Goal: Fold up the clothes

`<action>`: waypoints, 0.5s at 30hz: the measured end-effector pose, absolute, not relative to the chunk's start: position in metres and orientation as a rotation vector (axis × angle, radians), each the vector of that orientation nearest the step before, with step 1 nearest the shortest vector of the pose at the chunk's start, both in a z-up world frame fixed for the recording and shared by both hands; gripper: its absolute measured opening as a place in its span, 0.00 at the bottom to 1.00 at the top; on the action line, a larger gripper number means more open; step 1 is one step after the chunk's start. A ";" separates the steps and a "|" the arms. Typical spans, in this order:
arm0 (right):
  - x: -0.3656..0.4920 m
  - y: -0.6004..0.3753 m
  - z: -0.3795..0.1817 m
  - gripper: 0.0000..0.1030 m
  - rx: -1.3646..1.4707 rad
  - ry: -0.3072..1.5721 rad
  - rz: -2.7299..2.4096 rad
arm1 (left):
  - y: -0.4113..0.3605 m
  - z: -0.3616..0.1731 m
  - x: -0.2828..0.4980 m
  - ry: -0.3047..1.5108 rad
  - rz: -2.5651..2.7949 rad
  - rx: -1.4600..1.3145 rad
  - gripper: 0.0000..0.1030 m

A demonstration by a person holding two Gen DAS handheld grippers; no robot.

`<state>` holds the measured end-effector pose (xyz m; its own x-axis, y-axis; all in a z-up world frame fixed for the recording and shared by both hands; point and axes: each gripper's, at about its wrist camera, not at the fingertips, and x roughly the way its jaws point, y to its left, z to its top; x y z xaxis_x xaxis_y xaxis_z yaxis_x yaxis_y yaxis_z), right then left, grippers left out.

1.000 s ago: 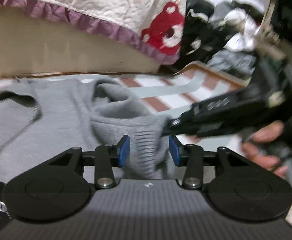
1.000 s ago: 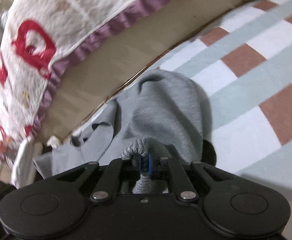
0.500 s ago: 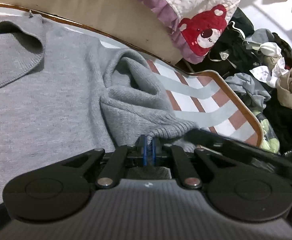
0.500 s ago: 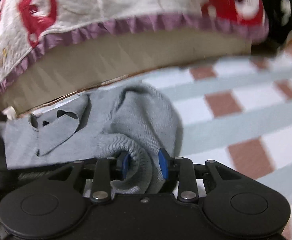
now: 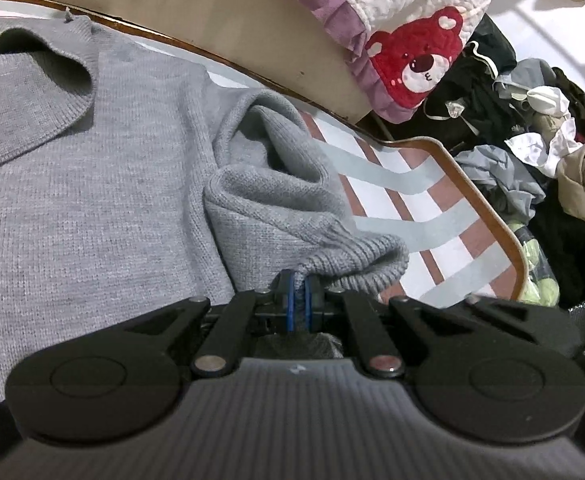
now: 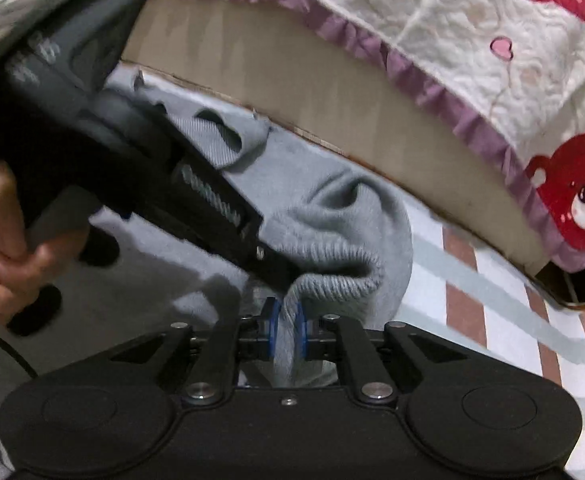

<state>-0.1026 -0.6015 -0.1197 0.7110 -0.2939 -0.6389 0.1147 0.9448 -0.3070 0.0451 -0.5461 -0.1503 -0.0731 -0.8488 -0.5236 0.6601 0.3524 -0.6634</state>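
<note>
A: What had changed over the last second?

B: The left hand-held gripper (image 5: 299,302) had stood with its pads apart in front of the sweater (image 5: 92,200). It was now clamped tight on the ribbed cuff (image 5: 356,260) of the sleeve. The right hand-held gripper (image 6: 285,330) had been pinched on the cuff, had let go halfway, and its jaws were closing again with the cuff (image 6: 332,276) between the pads, which pressed on the knit.

A: Where did the sweater lie?

B: Flat on the striped mat (image 5: 432,224), its body at 9 o'clock in the left wrist view, the neck opening (image 5: 40,60) at 10 o'clock. The sleeve was bunched up at the centre, just above the left pads. A second ago that view was lower and more level; it now looked down on the cloth.

A: And in the right wrist view?

B: The left hand-held gripper's body crossed from 10 o'clock to the centre, a hand (image 6: 8,248) on its grip at 9 o'clock. Its tip met the cuff just above the right pads. It had not been in that view a second ago.

A: Any containers?

B: None that I could make out. A heap of clothes (image 5: 532,140) sat at 2 o'clock beyond the mat's edge, and a quilt (image 5: 412,20) with a red bear hung at 1 o'clock.
</note>
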 end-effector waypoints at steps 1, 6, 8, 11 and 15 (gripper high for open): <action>-0.104 -0.600 -0.116 0.12 -0.265 0.718 -0.223 | -0.546 -0.150 0.045 1.065 -1.263 -0.224 0.04; -0.097 -0.607 -0.116 0.18 -0.330 0.698 -0.248 | -0.543 -0.148 0.047 1.066 -1.253 -0.213 0.04; -0.090 -0.609 -0.125 0.22 -0.384 0.752 -0.261 | -0.542 -0.145 0.048 1.061 -1.248 -0.220 0.04; -0.090 -0.611 -0.129 0.37 -0.345 0.796 -0.235 | -0.546 -0.141 0.043 1.031 -1.241 -0.165 0.04; -0.091 -0.612 -0.137 0.40 -0.328 0.835 -0.232 | -0.553 -0.139 0.031 1.000 -1.249 -0.087 0.04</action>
<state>-0.0908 -0.6116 -0.1375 0.6504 -0.3279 -0.6851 0.0733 0.9249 -0.3731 0.0315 -0.5533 -0.1394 -0.0282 -0.8143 -0.5798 0.7442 0.3702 -0.5560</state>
